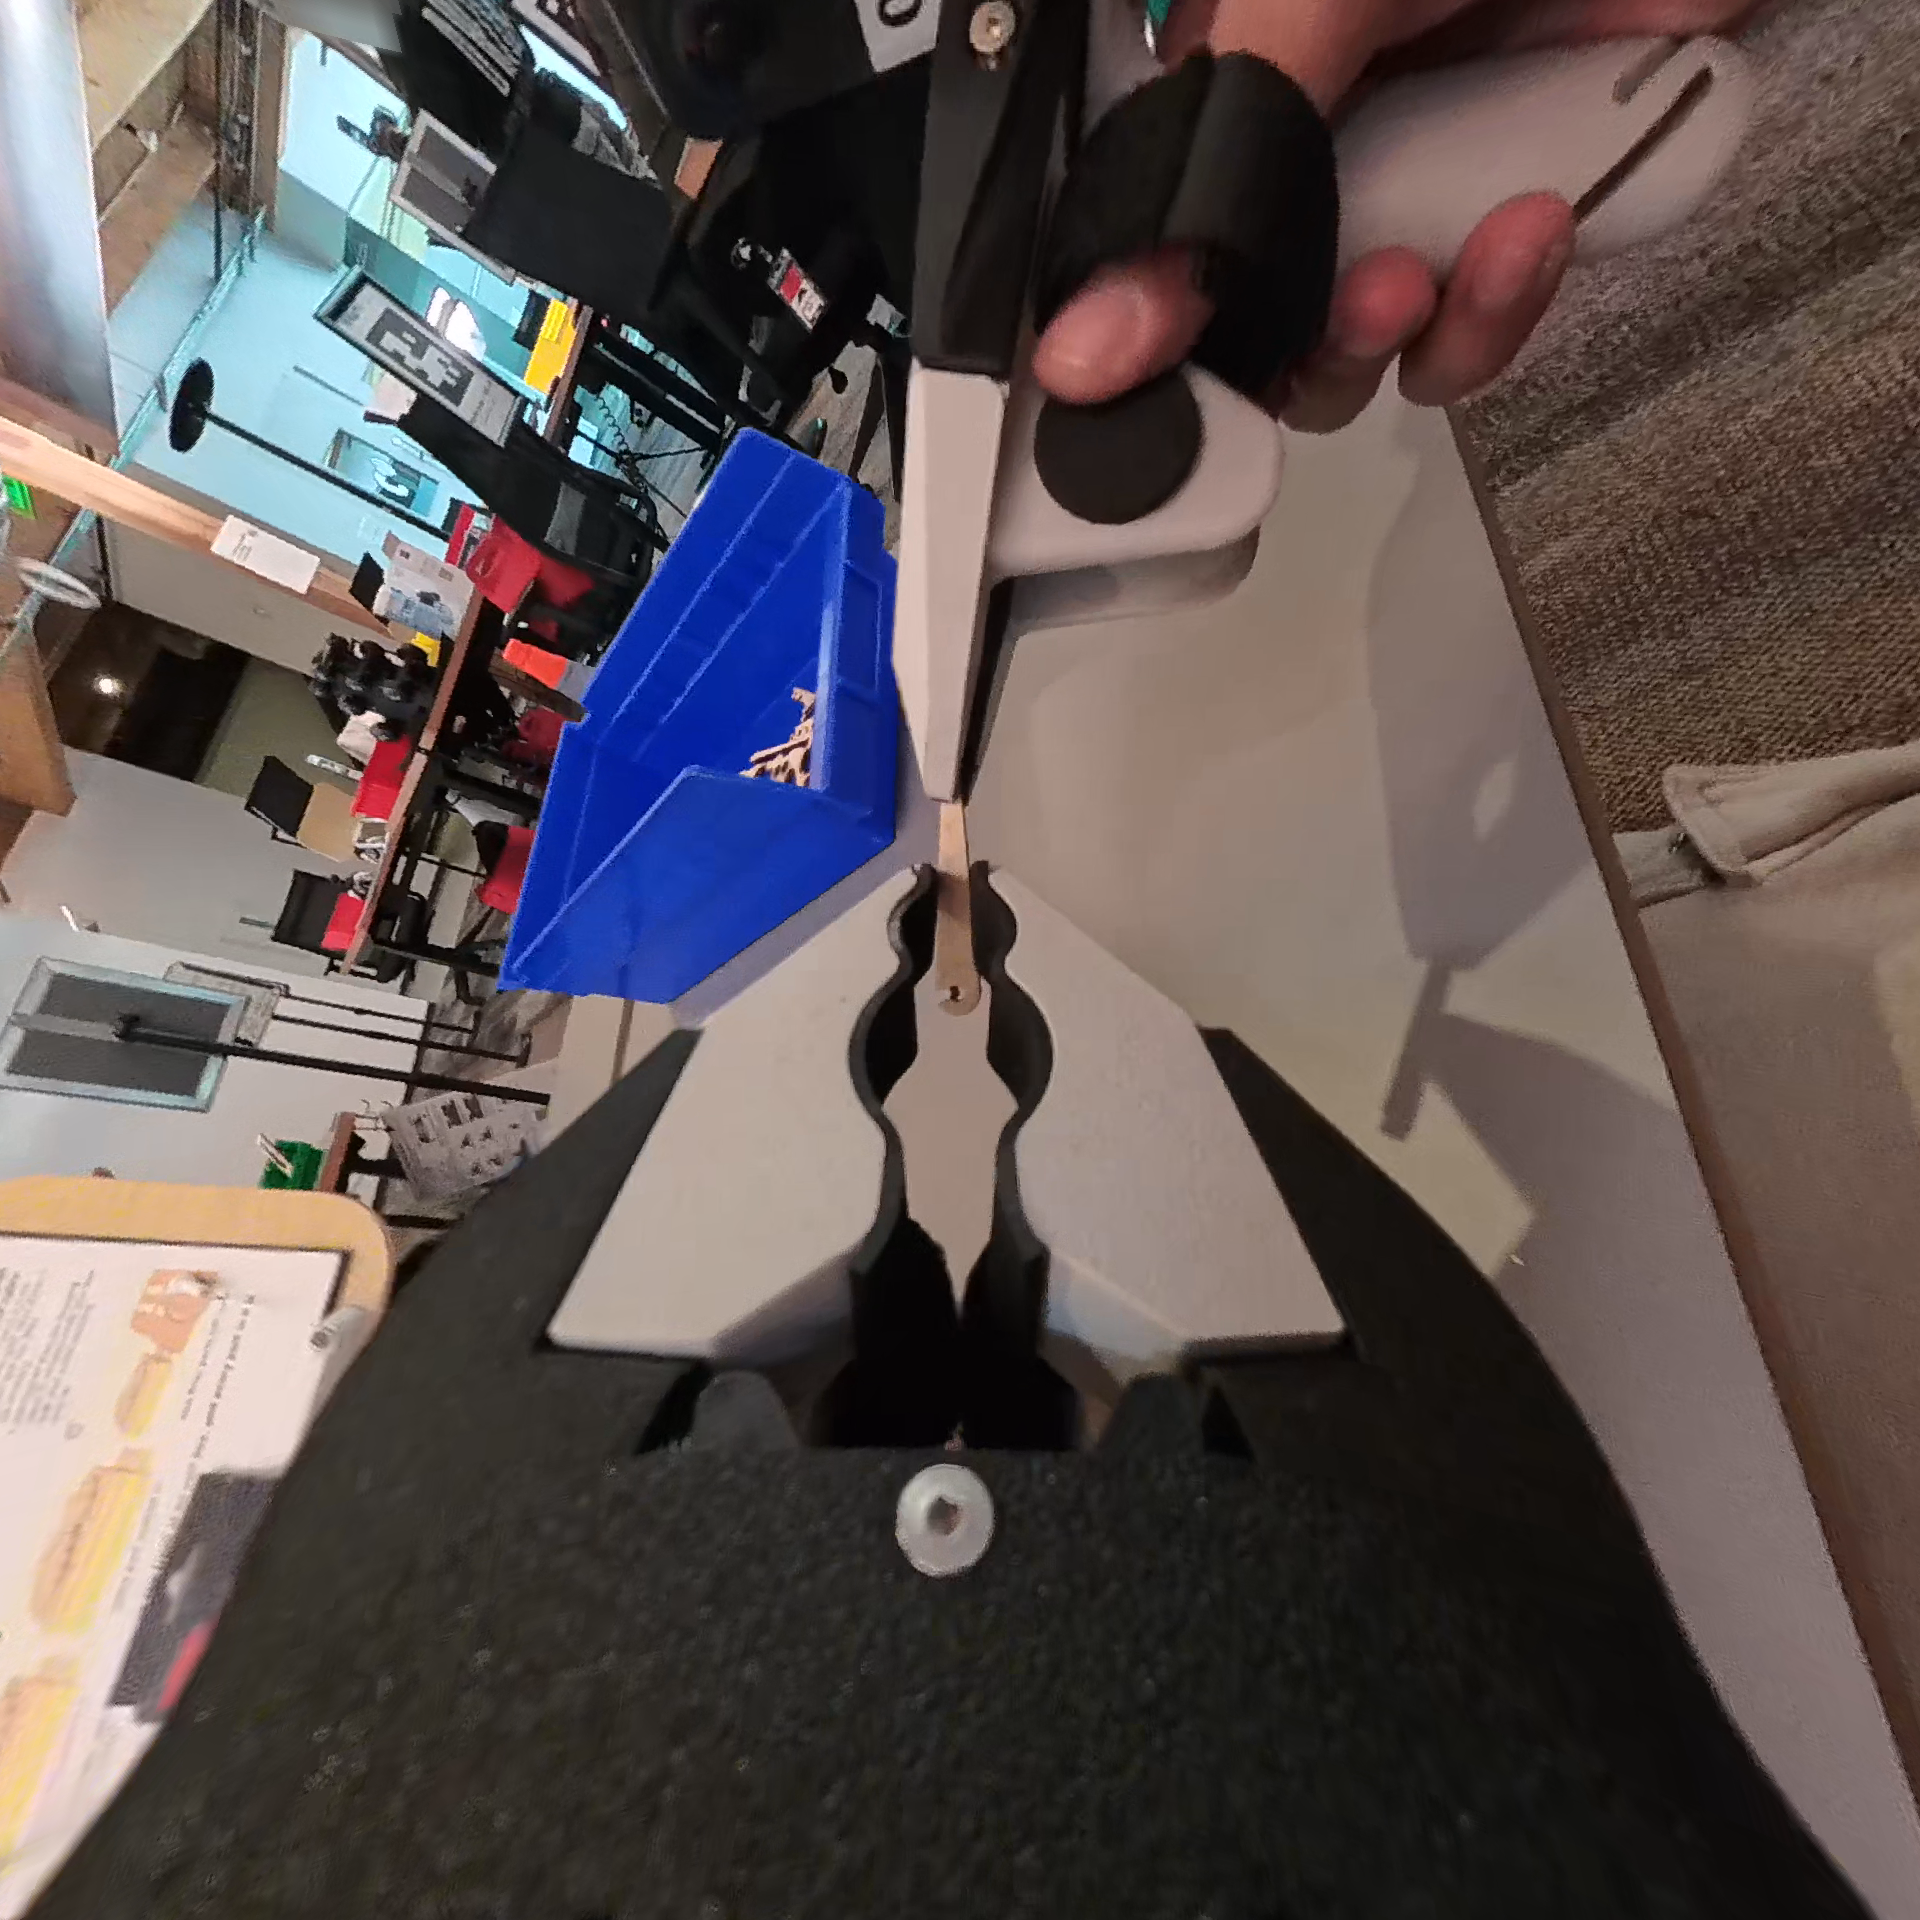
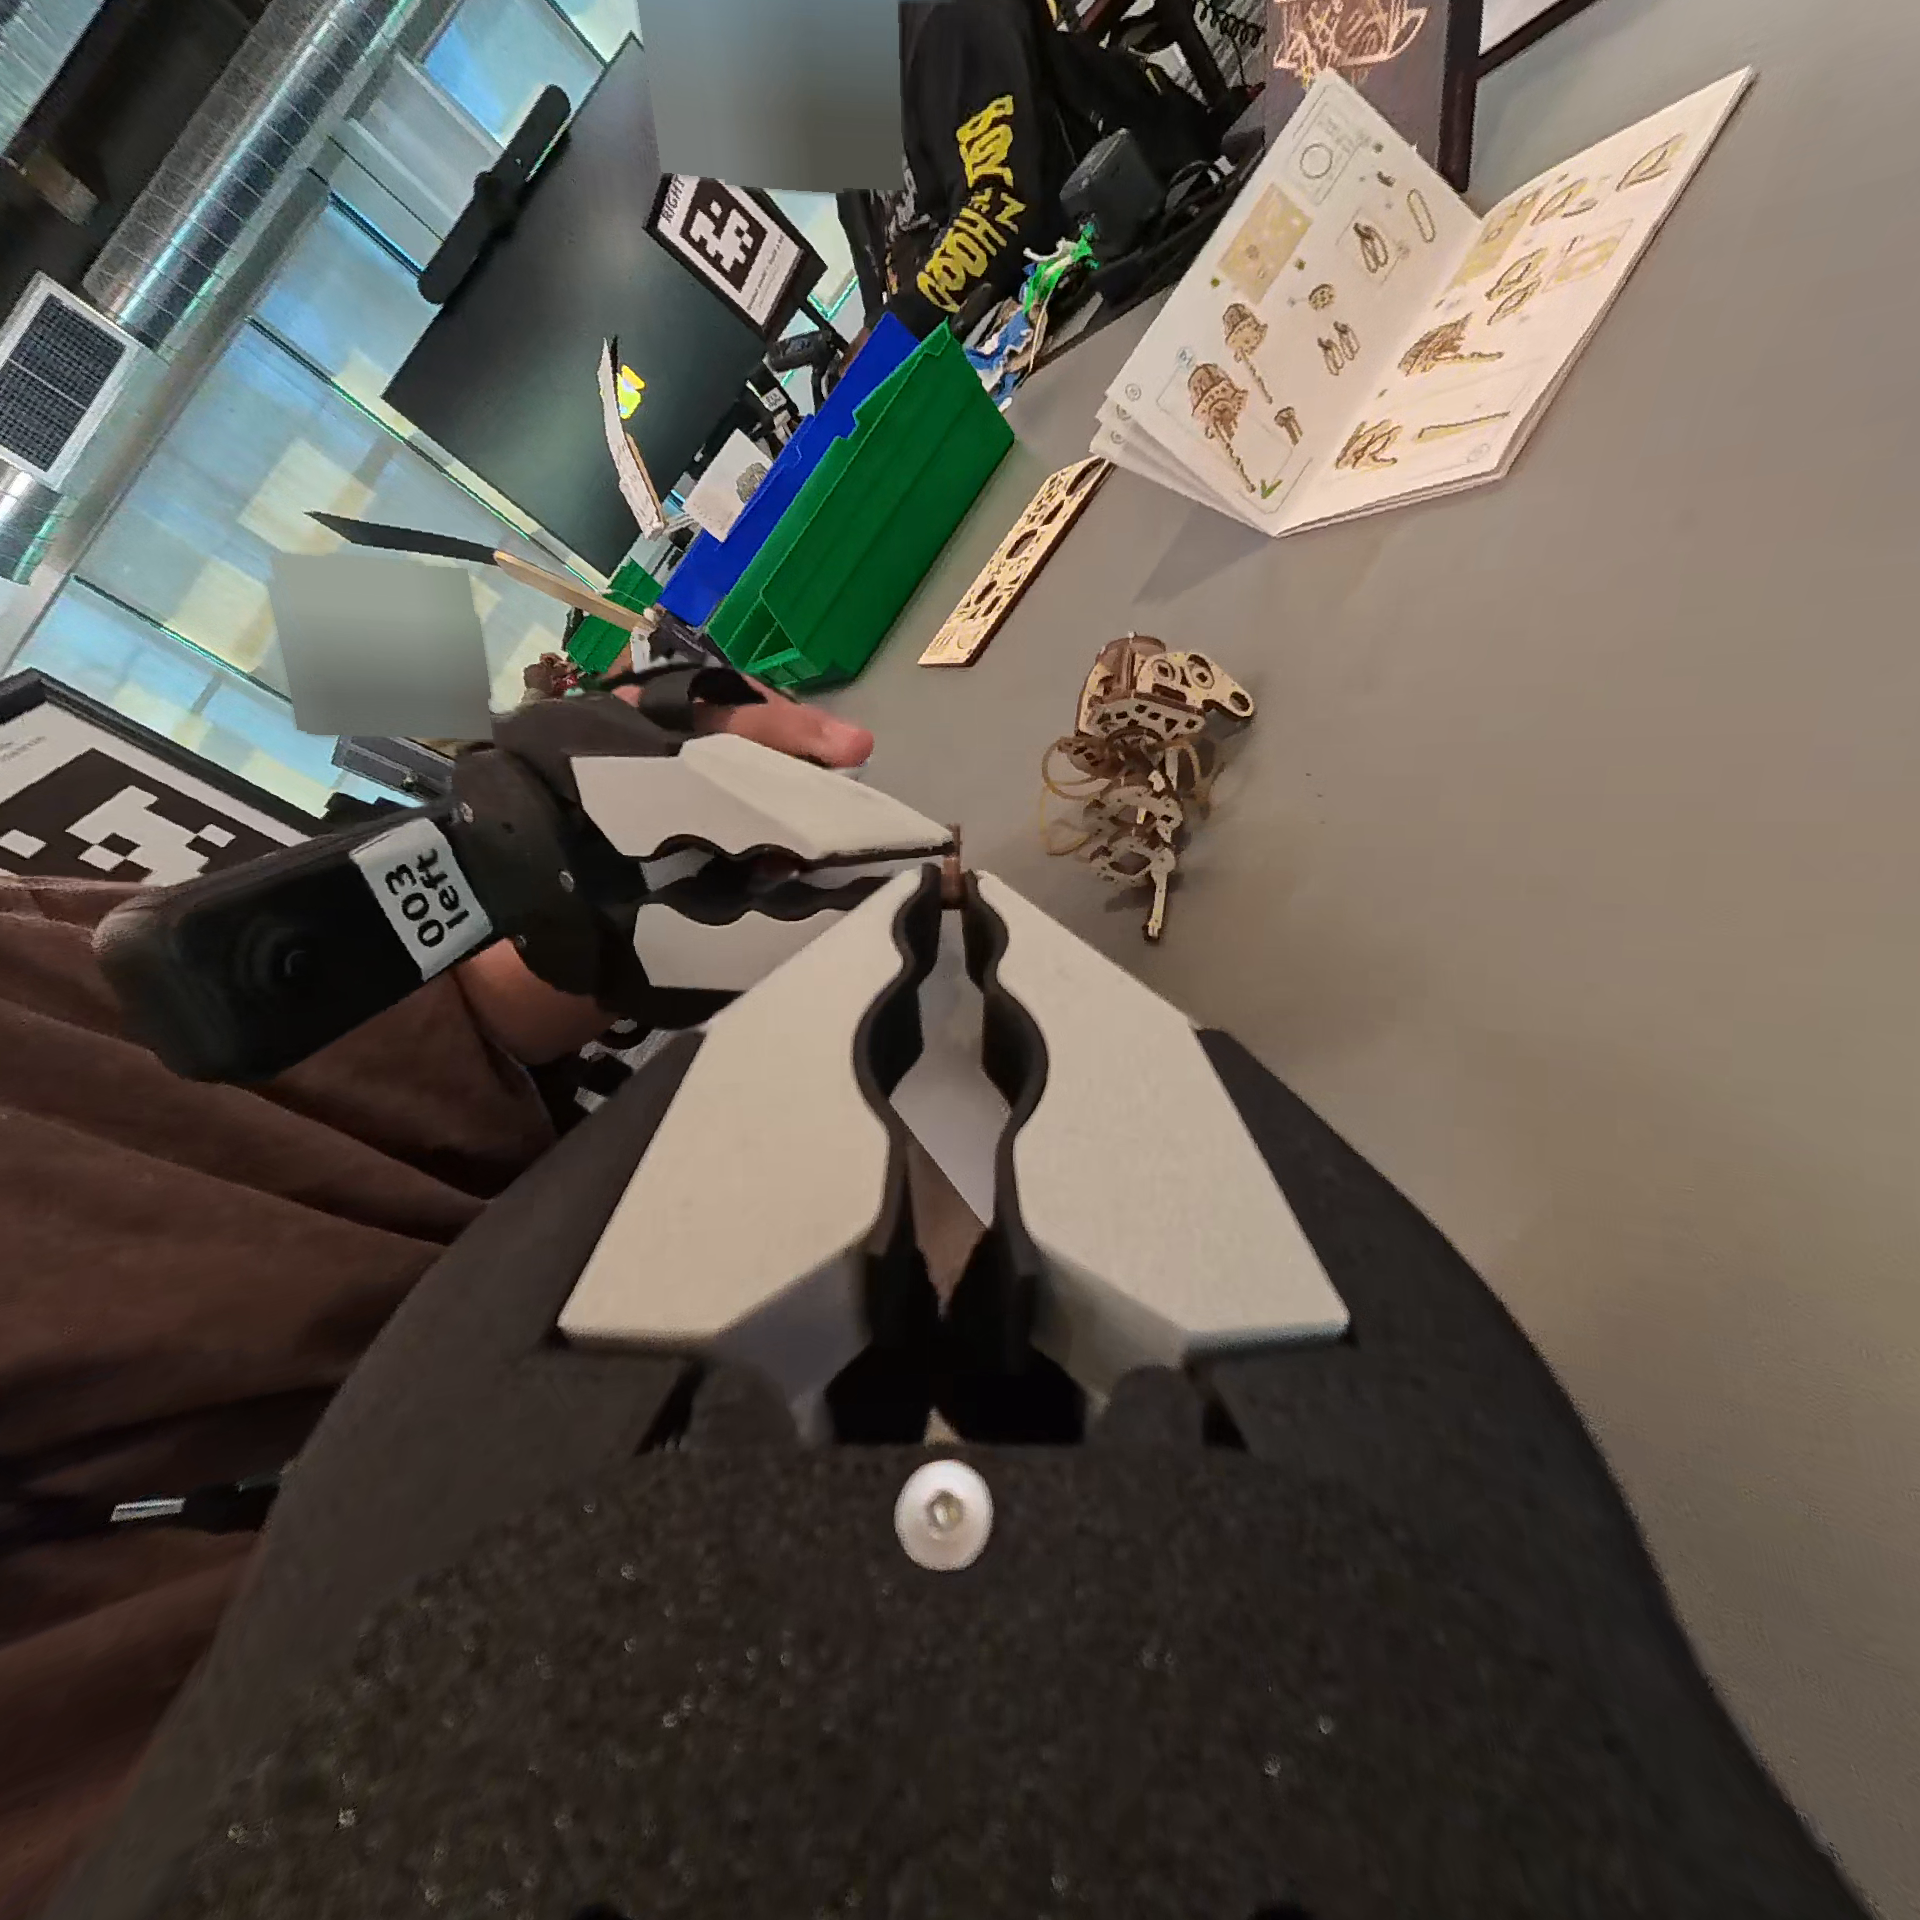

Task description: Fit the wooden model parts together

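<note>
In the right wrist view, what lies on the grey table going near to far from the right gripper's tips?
right gripper → partly built wooden model → flat wooden parts sheet → green bin → open instruction booklet, farthest.

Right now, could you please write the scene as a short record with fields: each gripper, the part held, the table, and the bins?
left gripper: jaws shut on thin wooden strip
right gripper: jaws shut on the same small piece, tip to tip with the left
wooden strip: flat, with a hole at its end
grey table: half-built wooden model, open instruction booklet, laser-cut wooden sheet
bins: blue bin holding loose wooden parts; green bin
</note>
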### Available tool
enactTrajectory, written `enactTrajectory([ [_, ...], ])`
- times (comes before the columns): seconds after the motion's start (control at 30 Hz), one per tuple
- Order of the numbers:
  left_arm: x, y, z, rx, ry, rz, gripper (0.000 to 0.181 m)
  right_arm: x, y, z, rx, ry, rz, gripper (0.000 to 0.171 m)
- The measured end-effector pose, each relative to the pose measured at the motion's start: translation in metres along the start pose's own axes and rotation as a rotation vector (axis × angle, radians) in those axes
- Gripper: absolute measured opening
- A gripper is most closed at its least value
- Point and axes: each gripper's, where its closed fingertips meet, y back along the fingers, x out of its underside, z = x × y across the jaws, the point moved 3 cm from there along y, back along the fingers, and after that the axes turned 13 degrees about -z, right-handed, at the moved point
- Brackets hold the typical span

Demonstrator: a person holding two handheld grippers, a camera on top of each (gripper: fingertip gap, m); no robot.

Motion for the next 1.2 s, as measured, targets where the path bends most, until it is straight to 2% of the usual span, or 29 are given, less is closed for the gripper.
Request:
enactTrajectory([
  [0.1, 0.005, 0.006, 0.003, -0.014, 0.129, 0.023, 0.006, 0.000, -0.006, 0.003, 0.019, 0.046, -0.003, 0.003],
  [0.2, 0.021, 0.024, 0.014, -0.071, 0.363, 0.041, 0.018, -0.001, -0.012, 0.003, 0.063, 0.103, -0.029, 0.003],
  [0.3, 0.063, 0.047, 0.024, -0.133, 0.610, 0.117, 0.032, 0.002, -0.017, -0.001, 0.130, 0.221, -0.020, 0.003],
  [0.4, 0.102, 0.067, 0.031, -0.193, 0.750, 0.190, 0.045, 0.007, -0.023, -0.005, 0.197, 0.420, 0.011, 0.003],
  [0.43, 0.112, 0.071, 0.031, -0.198, 0.779, 0.209, 0.056, 0.008, -0.024, -0.006, 0.216, 0.486, 0.015, 0.002],
  [0.5, 0.127, 0.072, 0.026, -0.152, 0.824, 0.270, 0.075, 0.012, -0.027, -0.008, 0.227, 0.566, 0.041, 0.002],
  [0.57, 0.131, 0.070, 0.017, -0.084, 0.871, 0.285, 0.082, 0.018, -0.030, -0.011, 0.238, 0.567, 0.069, 0.003],
  [0.7, 0.136, 0.063, 0.008, -0.047, 0.885, 0.292, 0.081, 0.026, -0.038, -0.010, 0.231, 0.597, 0.096, 0.002],
  [0.83, 0.139, 0.056, 0.006, -0.042, 0.768, 0.334, 0.081, 0.033, -0.040, -0.012, 0.250, 0.631, 0.147, 0.003],
  [1.2, 0.145, 0.058, 0.016, -0.088, 0.756, 0.320, 0.035, 0.029, -0.037, -0.016, 0.259, 0.573, 0.127, 0.003],
])
